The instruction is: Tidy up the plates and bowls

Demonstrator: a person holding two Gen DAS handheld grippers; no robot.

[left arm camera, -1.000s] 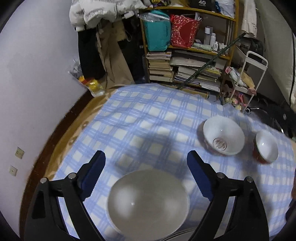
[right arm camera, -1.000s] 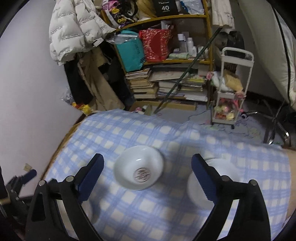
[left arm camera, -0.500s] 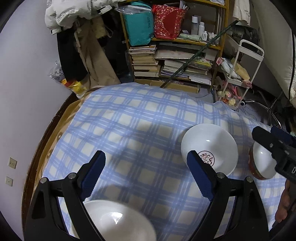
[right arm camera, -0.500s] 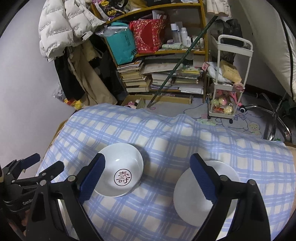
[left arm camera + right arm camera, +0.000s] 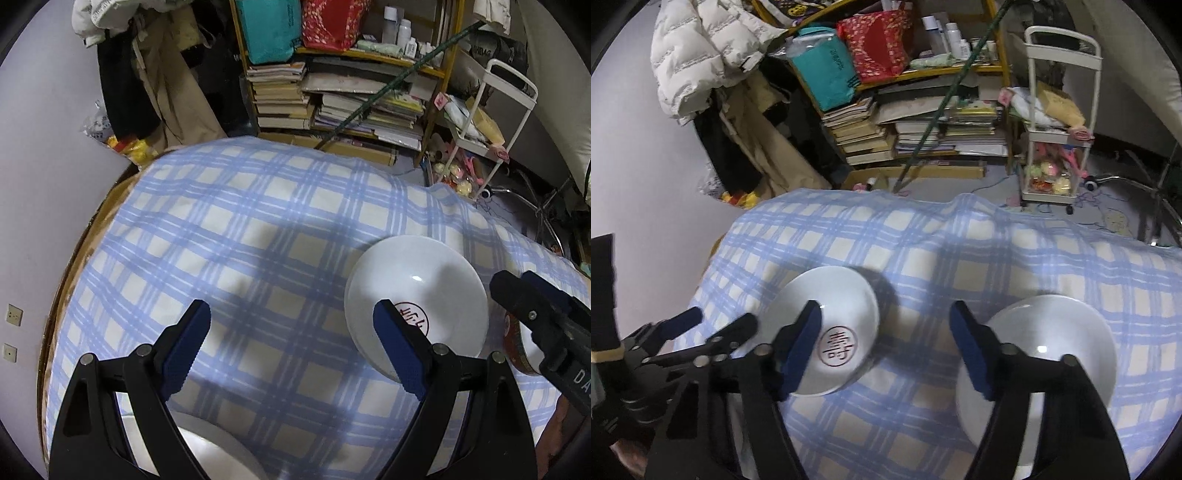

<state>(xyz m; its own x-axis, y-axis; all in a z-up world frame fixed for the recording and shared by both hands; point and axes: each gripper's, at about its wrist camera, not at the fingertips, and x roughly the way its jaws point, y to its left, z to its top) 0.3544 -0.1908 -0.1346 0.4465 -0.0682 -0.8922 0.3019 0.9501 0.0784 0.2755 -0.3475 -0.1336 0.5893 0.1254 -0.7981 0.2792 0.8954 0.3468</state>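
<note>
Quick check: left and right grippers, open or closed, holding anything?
Left gripper: jaws open, holding nothing.
Right gripper: jaws open, holding nothing.

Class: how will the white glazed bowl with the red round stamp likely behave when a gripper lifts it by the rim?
The white glazed bowl with the red round stamp shows a glossy highlight, so probably slippery. It looks ceramic: rigid, likely breakable if dropped. Its wide flared shape may tilt under a one-sided grip.

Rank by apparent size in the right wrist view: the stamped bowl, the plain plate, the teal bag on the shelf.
1. Plain plate, though it sits nearer the camera.
2. Stamped bowl, only slightly smaller, so unsure.
3. Teal bag, far off.
</note>
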